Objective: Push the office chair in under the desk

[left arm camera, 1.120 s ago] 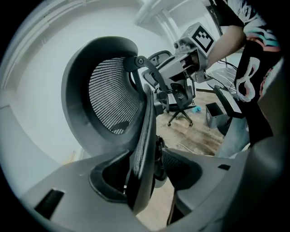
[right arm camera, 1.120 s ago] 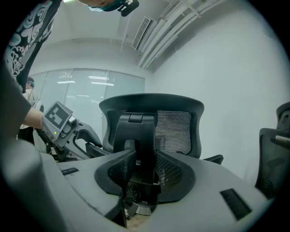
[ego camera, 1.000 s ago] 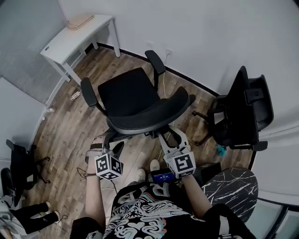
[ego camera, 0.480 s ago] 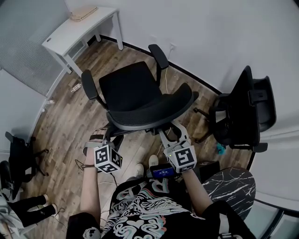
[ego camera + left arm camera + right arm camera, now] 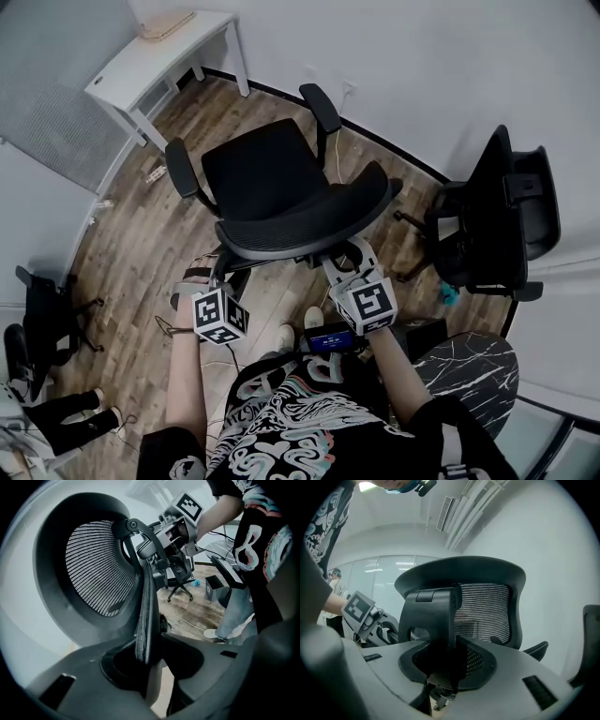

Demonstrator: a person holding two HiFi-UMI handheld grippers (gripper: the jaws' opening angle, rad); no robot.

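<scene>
**Q.** While the jaws are closing, what does each tool have between them?

**A.** The left gripper (image 5: 199, 279) has its jaws closing about the thin side edge (image 5: 143, 620) of the curved mesh backrest (image 5: 309, 230). The right gripper (image 5: 345, 265) has its jaws closing about the black plastic back support (image 5: 433, 616). Neither pair looks clamped tight yet.

**Q.** Where does the black mesh-backed office chair (image 5: 267, 183) stand relative to the tools?

**A.** It stands directly ahead of both grippers, with its back turned to the person and its seat facing away. One tool is at each side of the backrest's rear.

**Q.** And how far along is the task?

**A.** It appears to be at its start. The white rectangular desk (image 5: 150, 61) stands by the far wall, well apart from the chair, with bare wood-plank floor (image 5: 141, 216) between them. The grip is likely the step in hand, and the whole push across the floor and under the desktop is still to come.
</scene>
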